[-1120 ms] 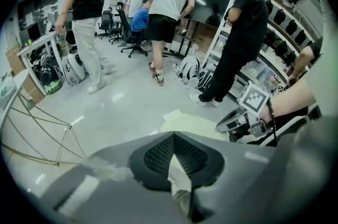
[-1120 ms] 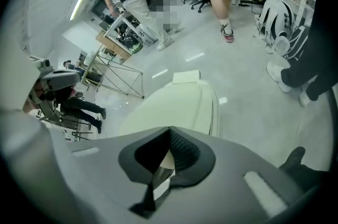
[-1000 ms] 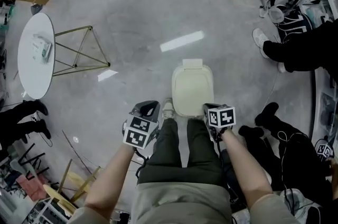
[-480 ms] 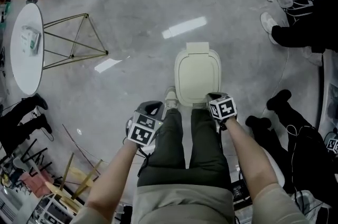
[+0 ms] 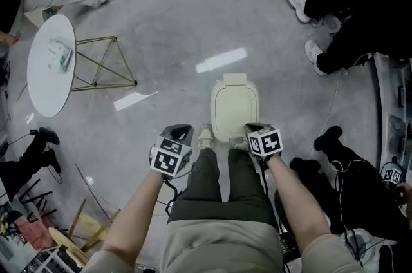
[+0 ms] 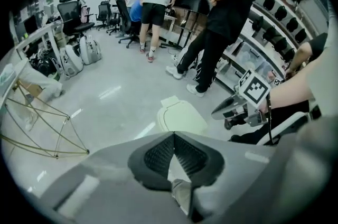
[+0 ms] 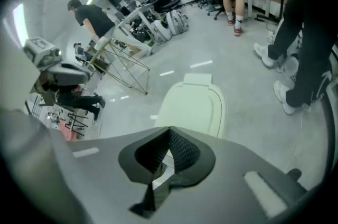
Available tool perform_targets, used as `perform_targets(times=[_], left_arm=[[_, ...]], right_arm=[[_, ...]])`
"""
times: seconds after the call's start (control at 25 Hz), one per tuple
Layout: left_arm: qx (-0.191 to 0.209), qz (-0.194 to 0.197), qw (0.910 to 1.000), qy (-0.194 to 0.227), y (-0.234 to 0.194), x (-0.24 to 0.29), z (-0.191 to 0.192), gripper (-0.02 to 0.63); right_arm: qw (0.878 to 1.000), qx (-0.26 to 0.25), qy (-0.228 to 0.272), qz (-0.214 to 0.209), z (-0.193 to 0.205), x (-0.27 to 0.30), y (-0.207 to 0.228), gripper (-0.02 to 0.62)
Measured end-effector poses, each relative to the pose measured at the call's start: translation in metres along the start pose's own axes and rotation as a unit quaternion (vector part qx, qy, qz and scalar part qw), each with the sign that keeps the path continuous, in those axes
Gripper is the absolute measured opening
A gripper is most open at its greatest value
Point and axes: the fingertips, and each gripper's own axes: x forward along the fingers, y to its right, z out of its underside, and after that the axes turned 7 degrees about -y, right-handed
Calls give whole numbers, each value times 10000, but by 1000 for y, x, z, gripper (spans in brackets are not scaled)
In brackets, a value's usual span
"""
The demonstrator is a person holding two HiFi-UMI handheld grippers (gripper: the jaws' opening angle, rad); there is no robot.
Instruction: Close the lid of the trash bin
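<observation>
The cream trash bin [image 5: 235, 107] stands on the grey floor just ahead of the person's feet, its lid lying flat on top. It also shows as the bin [image 6: 179, 116] and the bin [image 7: 196, 103] in the gripper views. My left gripper [image 5: 182, 131] hovers to the bin's near left, above a shoe, jaws shut with nothing between them. My right gripper [image 5: 248, 129] hangs over the bin's near right corner, also shut and empty; whether it touches the lid I cannot tell. My right gripper [image 6: 238, 107] shows in the left gripper view, my left gripper [image 7: 53, 65] in the right one.
A round white table [image 5: 45, 69] on gold wire legs [image 5: 103, 64] stands to the left. People's legs and shoes [image 5: 322, 53] crowd the right side, with a cable [image 5: 331, 104] on the floor. Clutter [image 5: 58, 226] lies at the lower left.
The head view has swung about, so the floor and bin shift in frame. Both grippers keep nearly the same places beside the bin and stay shut.
</observation>
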Motion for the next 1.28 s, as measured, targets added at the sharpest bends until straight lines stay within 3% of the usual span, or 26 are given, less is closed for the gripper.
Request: perform_targets(times=[0.12, 0.28, 0.56, 0.84, 1.12, 1.28], left_arm=[[-30, 111, 9993, 354, 7, -38, -32, 3], [246, -20, 9969, 745, 20, -94, -72, 3], [755, -468, 9825, 1640, 38, -192, -138, 3], [1323, -1079, 9381, 3012, 79, -315, -203, 3], [1525, -1382, 8816, 4248, 118, -429, -230, 3], [1614, -1458, 8559, 4692, 144, -478, -236, 3]], right_arm=[[9981, -468, 350, -178, -31, -48, -34, 3], [9921, -707, 1002, -263, -72, -128, -67, 3], [9635, -1127, 2410, -282, -137, -270, -112, 3], [9183, -1386, 3693, -325, -154, -407, -166, 3], [8435, -2000, 4983, 160, -149, -537, -229, 3], [8027, -2217, 5526, 341, -144, -599, -259, 3]])
